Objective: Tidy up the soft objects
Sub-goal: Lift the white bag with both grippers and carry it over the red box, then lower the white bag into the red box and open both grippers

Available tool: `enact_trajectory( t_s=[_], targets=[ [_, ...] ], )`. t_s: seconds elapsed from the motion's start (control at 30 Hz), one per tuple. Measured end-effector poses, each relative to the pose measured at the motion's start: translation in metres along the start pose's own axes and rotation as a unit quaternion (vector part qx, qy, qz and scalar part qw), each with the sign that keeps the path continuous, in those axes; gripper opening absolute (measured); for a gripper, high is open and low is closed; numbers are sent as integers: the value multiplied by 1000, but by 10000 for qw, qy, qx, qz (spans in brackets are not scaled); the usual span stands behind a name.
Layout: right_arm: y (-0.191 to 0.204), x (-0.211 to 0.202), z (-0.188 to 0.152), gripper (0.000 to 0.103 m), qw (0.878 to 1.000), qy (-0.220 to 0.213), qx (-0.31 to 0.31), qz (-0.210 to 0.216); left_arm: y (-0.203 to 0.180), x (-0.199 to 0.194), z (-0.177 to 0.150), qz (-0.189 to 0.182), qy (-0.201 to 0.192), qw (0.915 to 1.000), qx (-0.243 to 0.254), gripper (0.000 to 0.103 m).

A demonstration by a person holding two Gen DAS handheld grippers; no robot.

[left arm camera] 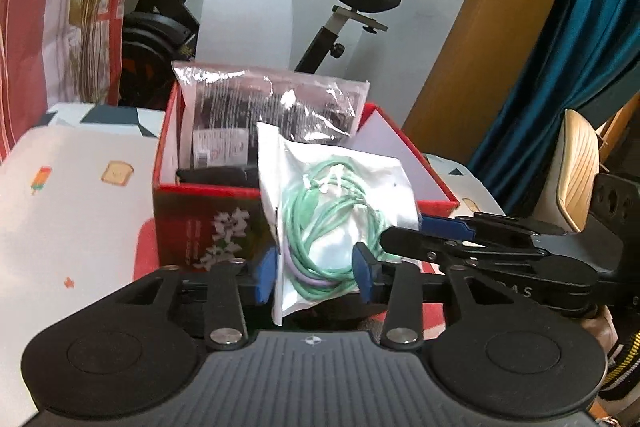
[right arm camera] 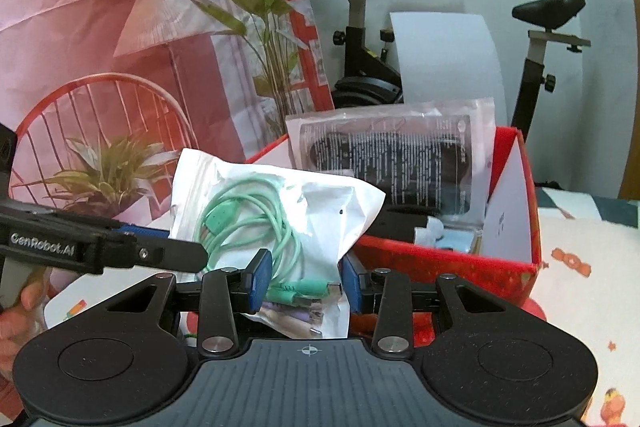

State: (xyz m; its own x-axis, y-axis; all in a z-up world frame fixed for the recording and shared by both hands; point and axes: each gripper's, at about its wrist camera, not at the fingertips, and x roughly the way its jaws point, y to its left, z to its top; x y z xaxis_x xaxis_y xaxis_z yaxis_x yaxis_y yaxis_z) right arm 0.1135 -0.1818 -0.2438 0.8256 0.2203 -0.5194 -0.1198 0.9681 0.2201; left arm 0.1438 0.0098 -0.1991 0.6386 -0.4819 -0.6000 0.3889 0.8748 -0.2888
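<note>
We are gripping a white pouch of green cable [left arm camera: 340, 215] with both tongs: our left tongs [left arm camera: 316, 273] are pinching its lower part between the blue pads, while our right tongs [right arm camera: 304, 279] are closing on it too. The pouch is hanging just at 6 o'clock of the red box [left arm camera: 208, 215], where a clear packet [left arm camera: 272, 107] is standing upright.

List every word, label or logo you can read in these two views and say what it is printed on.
"GenRobot.AI": white lettering on the black arm of the left gripper, seen from the right wrist.
"D A S": faint letters on the body of the right gripper, partly hidden.
Clear bag in the red box: dense print, too small to read.
White characters on the box front: blurred.
Cable bag: no legible text.
</note>
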Motion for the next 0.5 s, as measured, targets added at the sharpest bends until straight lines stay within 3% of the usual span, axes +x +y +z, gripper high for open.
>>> enact_trajectory(
  t_s=[0.33,0.5],
  targets=[
    [-7,14,43,36,9989,-278,-353,-157,5,21,54,140,-310,9994,40,38],
    [-29,41,64,36,9994,-155,-152,-284,20,61,74,180,-22,9994,-283,37]
  ],
)
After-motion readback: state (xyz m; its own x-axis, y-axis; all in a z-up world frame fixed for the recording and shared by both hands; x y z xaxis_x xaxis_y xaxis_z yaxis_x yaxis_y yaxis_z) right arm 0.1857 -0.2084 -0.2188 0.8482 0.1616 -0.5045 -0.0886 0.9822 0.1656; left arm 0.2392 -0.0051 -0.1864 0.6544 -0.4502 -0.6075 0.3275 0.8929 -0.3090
